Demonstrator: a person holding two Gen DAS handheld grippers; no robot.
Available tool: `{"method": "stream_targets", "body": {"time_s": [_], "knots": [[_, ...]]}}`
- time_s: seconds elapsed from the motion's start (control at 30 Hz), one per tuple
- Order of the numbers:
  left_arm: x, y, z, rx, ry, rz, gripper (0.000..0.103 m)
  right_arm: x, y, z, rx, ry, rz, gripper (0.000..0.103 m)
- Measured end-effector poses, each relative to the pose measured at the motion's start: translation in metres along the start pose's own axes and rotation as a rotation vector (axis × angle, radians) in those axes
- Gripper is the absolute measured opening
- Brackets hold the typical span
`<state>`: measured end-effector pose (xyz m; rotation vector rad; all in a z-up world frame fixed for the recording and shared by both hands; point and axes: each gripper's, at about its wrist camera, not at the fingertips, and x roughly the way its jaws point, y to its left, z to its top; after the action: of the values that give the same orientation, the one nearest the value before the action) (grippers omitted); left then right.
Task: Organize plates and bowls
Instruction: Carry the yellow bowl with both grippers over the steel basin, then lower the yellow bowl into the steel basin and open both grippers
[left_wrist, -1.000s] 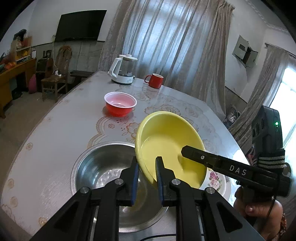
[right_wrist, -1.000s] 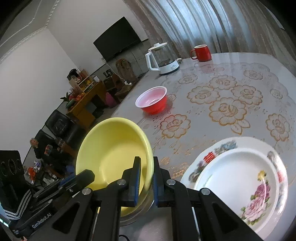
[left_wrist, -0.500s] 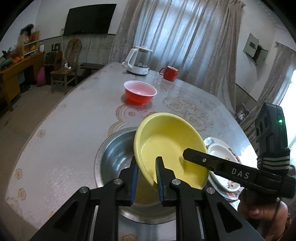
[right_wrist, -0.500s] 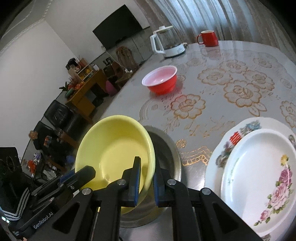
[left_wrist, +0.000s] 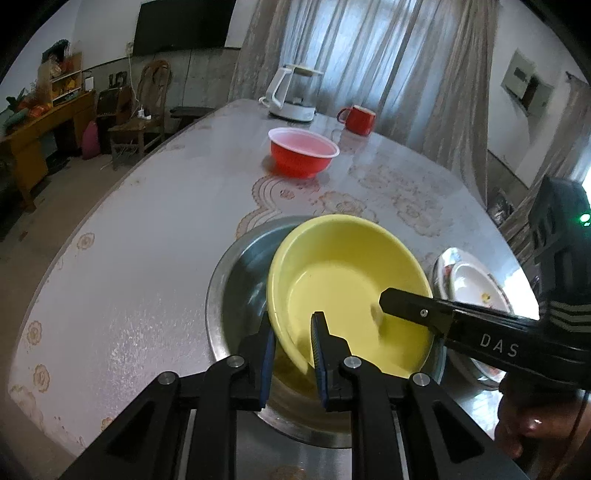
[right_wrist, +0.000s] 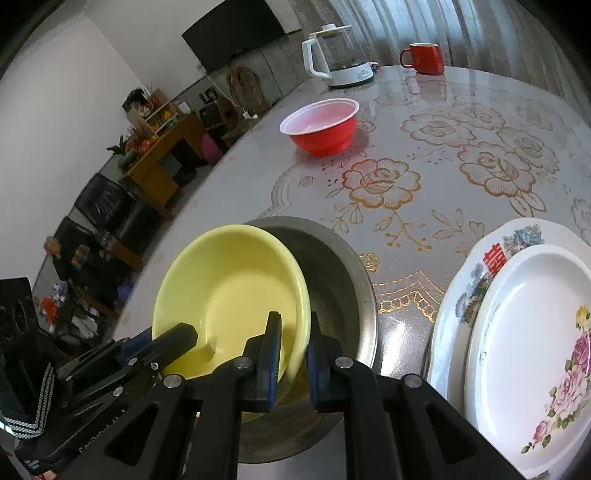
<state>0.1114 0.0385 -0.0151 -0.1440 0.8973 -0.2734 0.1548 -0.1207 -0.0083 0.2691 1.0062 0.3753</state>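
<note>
A yellow bowl (left_wrist: 351, 288) sits tilted inside a steel bowl (left_wrist: 236, 273) at the near table edge; both show in the right wrist view too, the yellow bowl (right_wrist: 229, 295) and the steel bowl (right_wrist: 343, 280). My left gripper (left_wrist: 293, 350) straddles the yellow bowl's left rim, its jaws slightly apart. My right gripper (right_wrist: 293, 354) straddles the opposite rim, also slightly apart. A red bowl (left_wrist: 303, 151) stands farther back. Two stacked floral plates (right_wrist: 517, 332) lie to the right.
A white kettle (left_wrist: 293, 94) and a red mug (left_wrist: 358, 119) stand at the far end of the flowered table (left_wrist: 147, 221). A chair and a wooden cabinet stand on the floor to the left.
The yellow bowl has come down from above the table into the steel bowl. Both grippers' jaws have widened on its rim.
</note>
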Motion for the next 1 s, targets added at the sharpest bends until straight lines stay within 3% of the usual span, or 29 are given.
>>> {"method": "stream_targets", "body": {"time_s": [0.27, 0.53, 0.83, 1.0], "knots": [[0.013, -0.005, 0.003, 0.037, 0.013, 0.052, 0.020, 0.012, 0.002, 0.005, -0.031, 0.030, -0.046, 0.013], [0.014, -0.006, 0.004, 0.061, 0.019, 0.070, 0.020, 0.017, 0.014, 0.006, -0.088, 0.071, -0.108, 0.022], [0.015, -0.013, 0.005, 0.120, 0.032, 0.125, 0.022, 0.020, 0.015, 0.008, -0.090, 0.094, -0.124, 0.022], [0.013, -0.013, 0.006, 0.134, 0.026, 0.129, 0.031, 0.022, 0.018, 0.008, -0.090, 0.107, -0.133, 0.023]]}}
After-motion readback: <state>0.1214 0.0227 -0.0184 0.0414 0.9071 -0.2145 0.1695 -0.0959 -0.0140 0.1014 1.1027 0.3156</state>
